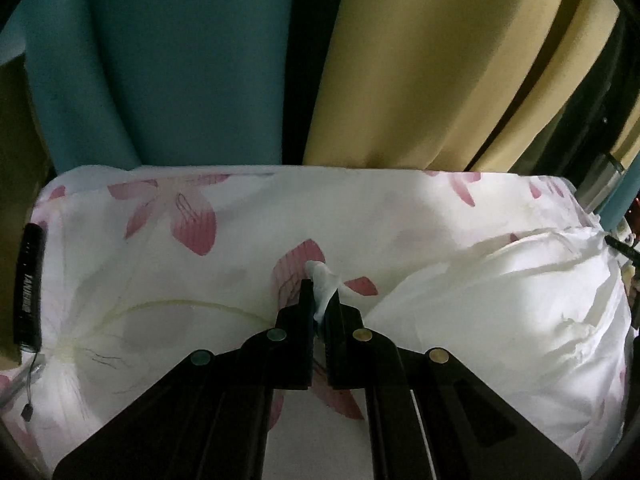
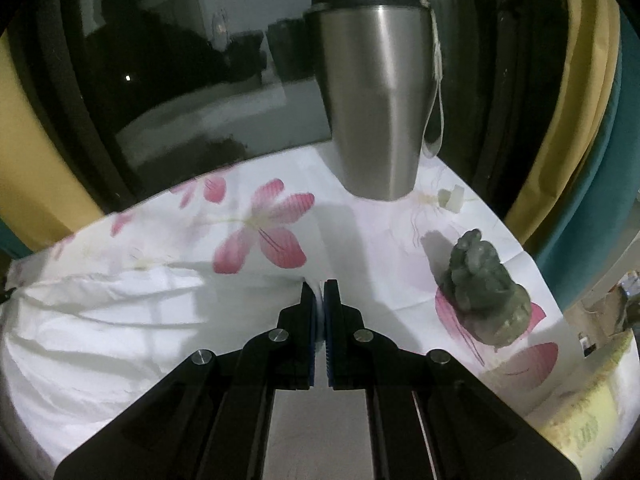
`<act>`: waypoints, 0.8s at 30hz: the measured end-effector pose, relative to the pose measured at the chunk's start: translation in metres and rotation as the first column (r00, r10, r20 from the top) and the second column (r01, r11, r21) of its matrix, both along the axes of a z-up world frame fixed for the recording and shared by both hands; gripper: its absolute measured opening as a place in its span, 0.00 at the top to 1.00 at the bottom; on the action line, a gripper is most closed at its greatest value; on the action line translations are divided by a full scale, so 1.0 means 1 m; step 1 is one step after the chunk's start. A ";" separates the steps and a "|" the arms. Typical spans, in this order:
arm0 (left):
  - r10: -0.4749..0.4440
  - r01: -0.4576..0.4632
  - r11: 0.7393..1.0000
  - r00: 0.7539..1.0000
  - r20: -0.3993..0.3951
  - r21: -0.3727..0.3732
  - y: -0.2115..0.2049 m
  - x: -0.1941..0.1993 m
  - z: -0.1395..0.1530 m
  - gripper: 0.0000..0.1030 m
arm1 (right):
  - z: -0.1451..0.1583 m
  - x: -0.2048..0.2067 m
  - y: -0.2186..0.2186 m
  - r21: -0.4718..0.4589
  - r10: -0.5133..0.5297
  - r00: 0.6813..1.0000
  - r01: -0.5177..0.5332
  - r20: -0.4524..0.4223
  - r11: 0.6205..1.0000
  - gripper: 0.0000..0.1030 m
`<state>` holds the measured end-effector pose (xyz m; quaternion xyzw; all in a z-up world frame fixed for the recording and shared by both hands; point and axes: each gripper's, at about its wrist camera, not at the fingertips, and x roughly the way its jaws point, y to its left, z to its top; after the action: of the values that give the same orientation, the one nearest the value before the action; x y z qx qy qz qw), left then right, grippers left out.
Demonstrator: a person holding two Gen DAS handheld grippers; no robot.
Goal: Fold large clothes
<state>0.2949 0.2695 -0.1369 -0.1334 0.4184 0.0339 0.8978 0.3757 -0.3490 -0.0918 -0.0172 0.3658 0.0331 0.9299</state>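
A white garment [image 1: 500,304] lies bunched on the flowered tablecloth [image 1: 160,248], spreading to the right in the left wrist view. My left gripper [image 1: 322,288] is shut on a pinched tip of that white cloth, which sticks out above the fingertips. Seen from the right wrist, the same white garment [image 2: 100,320] lies crumpled at the left. My right gripper [image 2: 320,292] is shut on a thin fold of the garment, a sliver of white showing between its blue pads.
A steel travel mug [image 2: 380,100] with a black lid stands just beyond the right gripper. A grey-green stone figurine [image 2: 484,296] sits to its right, with a small white piece [image 2: 450,198] behind. Blue [image 1: 180,60] and yellow curtains [image 1: 440,60] hang behind the table; a black strip [image 1: 28,288] lies at its left edge.
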 end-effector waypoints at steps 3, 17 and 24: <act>0.013 -0.013 0.999 1.000 0.008 0.046 -0.001 0.000 0.006 0.89 | -0.007 0.004 0.003 -0.035 -0.001 1.000 0.000 -0.015 0.999 0.95; -0.262 0.234 0.955 0.954 0.145 0.185 -0.073 -0.046 0.072 0.48 | 0.044 -0.074 0.080 -0.231 0.297 0.945 -0.262 0.134 0.937 0.33; -0.485 0.464 0.867 0.869 0.095 0.184 -0.142 -0.047 0.054 0.45 | 0.015 -0.091 0.145 -0.200 0.550 0.835 -0.541 -0.012 0.817 0.33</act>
<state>0.2475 0.1274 -0.0829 0.0421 0.3712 -0.1650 0.9128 0.2848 -0.2044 -0.0769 -0.2129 0.3256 0.2612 0.8834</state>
